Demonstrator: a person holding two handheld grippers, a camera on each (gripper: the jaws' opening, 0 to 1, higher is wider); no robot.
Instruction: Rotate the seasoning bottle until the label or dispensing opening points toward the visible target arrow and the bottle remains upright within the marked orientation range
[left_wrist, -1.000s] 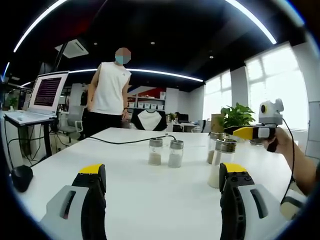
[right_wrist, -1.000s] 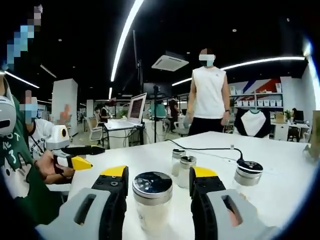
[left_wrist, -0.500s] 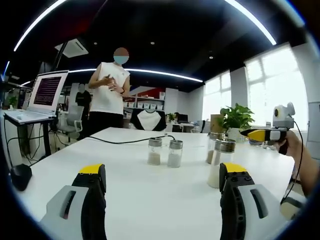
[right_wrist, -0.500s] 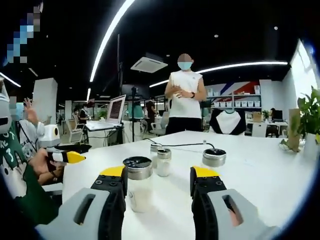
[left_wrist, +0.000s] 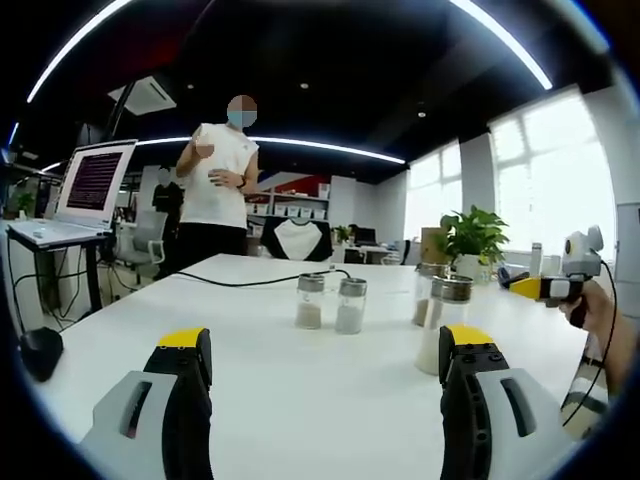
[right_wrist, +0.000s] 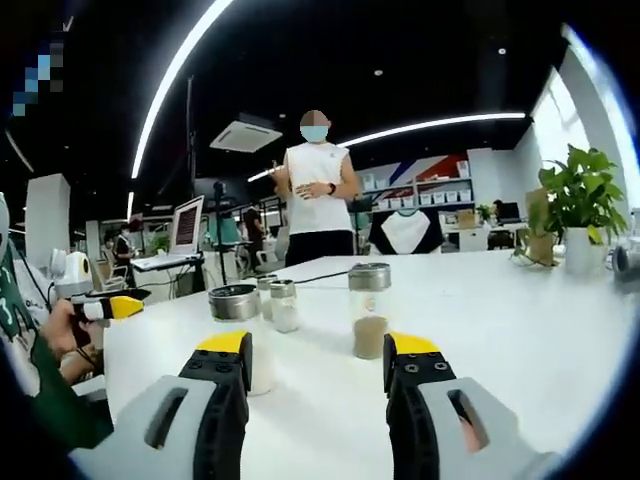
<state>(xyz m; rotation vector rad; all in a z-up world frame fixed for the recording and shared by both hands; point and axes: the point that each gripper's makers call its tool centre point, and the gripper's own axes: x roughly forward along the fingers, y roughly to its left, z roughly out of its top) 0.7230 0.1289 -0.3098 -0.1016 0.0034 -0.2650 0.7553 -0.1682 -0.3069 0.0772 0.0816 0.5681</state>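
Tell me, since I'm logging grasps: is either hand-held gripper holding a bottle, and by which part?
Nothing is held. The left hand-held gripper and right hand-held gripper are both open, and the seasoning bottles stand untouched on the white table.

Clear glass bottles (left_wrist: 440, 325) w/ shiny metal lids, smooth matt white table (left_wrist: 270, 340)

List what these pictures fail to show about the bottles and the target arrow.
- Target arrow: no mark can be made out on the table in either view.
- Nearest bottle, right gripper view: its lower part is hidden behind the right gripper.
- Labels and openings: too small and blurred on the paired bottles, left gripper view.
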